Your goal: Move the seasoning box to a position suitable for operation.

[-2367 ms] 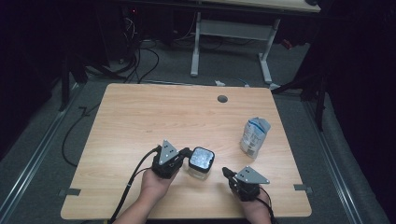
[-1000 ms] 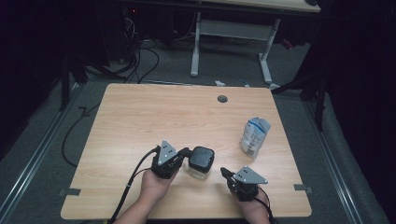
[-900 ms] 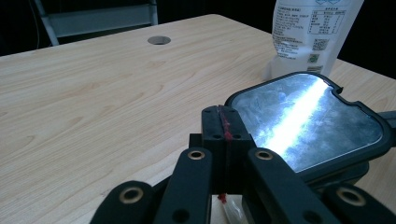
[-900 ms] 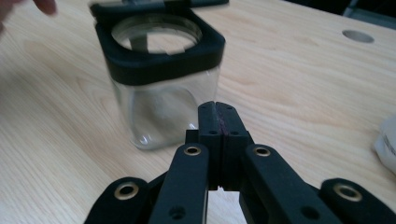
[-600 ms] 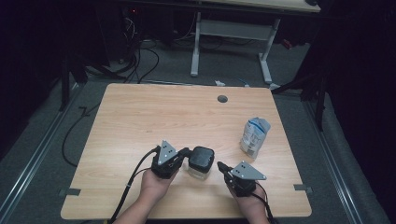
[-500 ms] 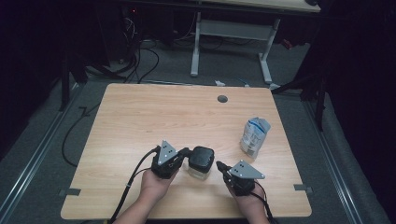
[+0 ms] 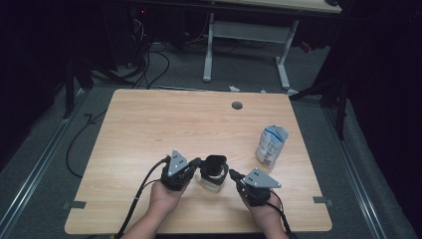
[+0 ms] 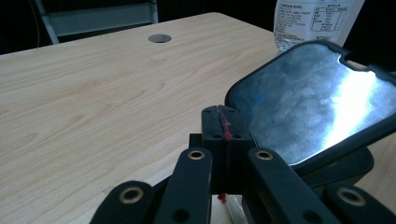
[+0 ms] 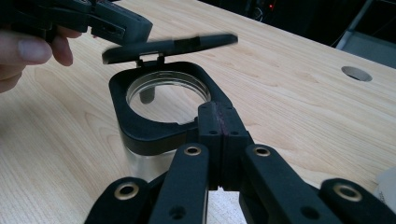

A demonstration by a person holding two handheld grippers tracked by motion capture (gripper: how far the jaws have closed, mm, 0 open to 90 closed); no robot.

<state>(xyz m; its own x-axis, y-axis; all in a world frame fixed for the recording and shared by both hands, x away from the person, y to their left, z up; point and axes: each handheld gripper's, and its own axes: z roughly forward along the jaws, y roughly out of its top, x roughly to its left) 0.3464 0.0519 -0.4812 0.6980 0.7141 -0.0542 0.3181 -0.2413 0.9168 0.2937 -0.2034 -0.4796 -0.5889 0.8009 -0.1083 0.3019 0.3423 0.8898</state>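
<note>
1. Left gripper pressed shut, tips against the raised lid.
2. Right gripper clamped shut, empty, beside the jar.
3. Jar stood left of the pouch.

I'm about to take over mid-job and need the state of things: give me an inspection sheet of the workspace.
Surface: wooden table, bare wood with a round grommet hole near the far edge.
Job's things: clear jar with a black collar; its hinged lid is flipped up, the opening clear.
Clutter: white pouch standing right of the jar.
Grippers: left tool shut, beside the raised lid; right tool shut, at the collar's near rim.
Cables: one cable trails from the left tool toward the near edge; more lie on the floor.
Surroundings: dark room, a white desk frame behind.
</note>
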